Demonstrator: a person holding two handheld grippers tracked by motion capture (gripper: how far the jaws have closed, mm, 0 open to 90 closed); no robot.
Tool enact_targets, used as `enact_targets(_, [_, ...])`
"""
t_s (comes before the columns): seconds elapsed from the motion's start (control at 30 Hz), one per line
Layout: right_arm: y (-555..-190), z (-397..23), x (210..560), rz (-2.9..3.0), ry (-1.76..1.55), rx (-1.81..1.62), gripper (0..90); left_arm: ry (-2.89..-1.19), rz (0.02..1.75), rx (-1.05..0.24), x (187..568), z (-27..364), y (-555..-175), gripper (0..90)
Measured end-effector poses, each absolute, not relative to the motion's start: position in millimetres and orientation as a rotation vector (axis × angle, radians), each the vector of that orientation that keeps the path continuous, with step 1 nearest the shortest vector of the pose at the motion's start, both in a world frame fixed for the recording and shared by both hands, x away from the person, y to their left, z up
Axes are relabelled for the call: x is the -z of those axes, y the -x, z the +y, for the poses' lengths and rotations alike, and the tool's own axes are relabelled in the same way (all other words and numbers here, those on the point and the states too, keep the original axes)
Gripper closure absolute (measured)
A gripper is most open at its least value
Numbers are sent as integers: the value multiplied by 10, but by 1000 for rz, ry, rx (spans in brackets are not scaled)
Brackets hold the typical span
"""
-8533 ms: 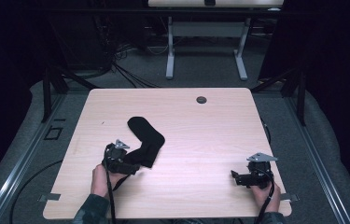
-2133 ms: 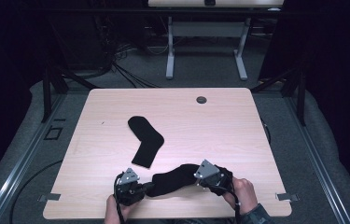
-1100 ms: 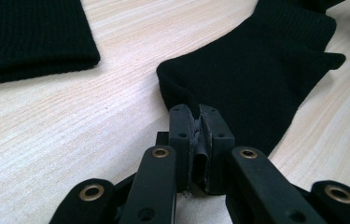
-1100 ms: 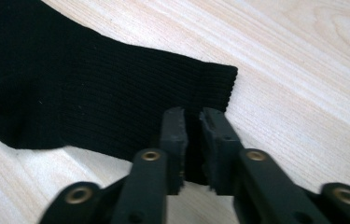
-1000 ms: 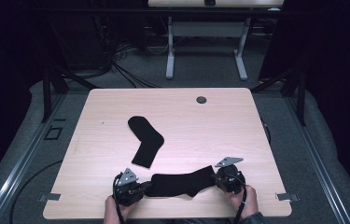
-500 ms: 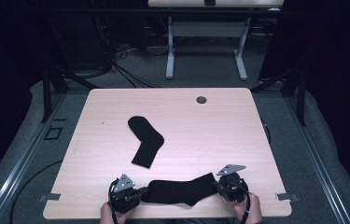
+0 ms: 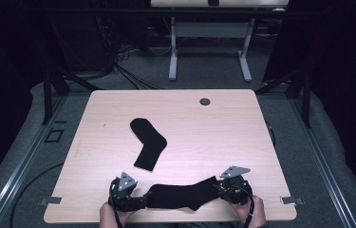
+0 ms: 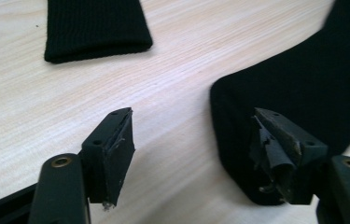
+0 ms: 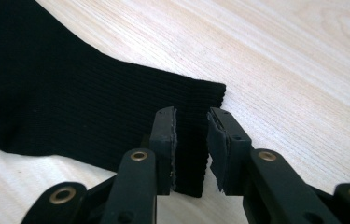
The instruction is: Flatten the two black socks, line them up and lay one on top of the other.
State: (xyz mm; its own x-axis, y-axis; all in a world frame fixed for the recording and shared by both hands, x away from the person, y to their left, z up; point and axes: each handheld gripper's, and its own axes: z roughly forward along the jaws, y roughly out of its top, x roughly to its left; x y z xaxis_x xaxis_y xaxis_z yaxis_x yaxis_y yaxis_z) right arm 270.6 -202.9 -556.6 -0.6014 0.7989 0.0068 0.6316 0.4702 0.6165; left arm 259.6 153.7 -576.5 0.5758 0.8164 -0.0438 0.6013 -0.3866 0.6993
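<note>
Two black socks lie on the light wood table (image 7: pixel 223 137). One sock (image 7: pixel 148 145) rests bent near the middle. The other sock (image 7: pixel 182 195) lies stretched out flat along the front edge, between my grippers. My left gripper (image 7: pixel 135 199) is at its toe end. In the left gripper view the jaws (image 8: pixel 193 154) have just been opening and stand wide, with the toe (image 8: pixel 303 88) lying under the right jaw, unpinched. My right gripper (image 7: pixel 224 187) is at the cuff. Its jaws (image 9: pixel 191 144) have just been opening a little, and the ribbed cuff (image 9: pixel 196 100) lies loose in the gap.
A small dark round grommet (image 7: pixel 205 101) sits near the table's far edge. Behind the table stand the white legs of another desk (image 7: pixel 172 52), with cables on the floor. The middle sock's cuff (image 8: pixel 93 28) lies just ahead of my left gripper.
The front sock, held stretched between both grippers a second ago, now lies flat by the front edge. Both hands have shifted slightly toward that edge.
</note>
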Motion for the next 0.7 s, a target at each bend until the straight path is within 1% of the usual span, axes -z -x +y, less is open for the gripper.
enact_targets(0.07, [-2735,-2025,5604,2442,-1223,-820,730,-2151,1131,-448,5808,1505,-2623,302])
enact_targets(0.17, [-2748,-2038,5638,2435,-1218,-824,753,-2168,1126,-448,5792,1494,-2625,314])
enact_targets(0.23, [-2748,-2047,5646,2435,-1209,-822,781,-2187,1115,-473,5780,1469,-2611,328])
enact_targets(0.5, [-2799,-2081,5676,2432,-1216,-862,785,-2167,1123,-489,5796,1546,-2618,328])
enact_targets(0.53, [-2804,-2077,5675,2436,-1213,-864,774,-2164,1120,-481,5798,1551,-2621,327])
enact_targets(0.6, [-2818,-2070,5672,2429,-1213,-865,665,-2158,1124,-469,5799,1563,-2630,310])
enact_targets(0.67, [-2824,-2095,5652,2432,-1210,-911,574,-2146,1115,-461,5774,1580,-2628,263])
enact_targets(0.7, [-2818,-2117,5634,2420,-1204,-949,519,-2141,1105,-437,5754,1591,-2626,251])
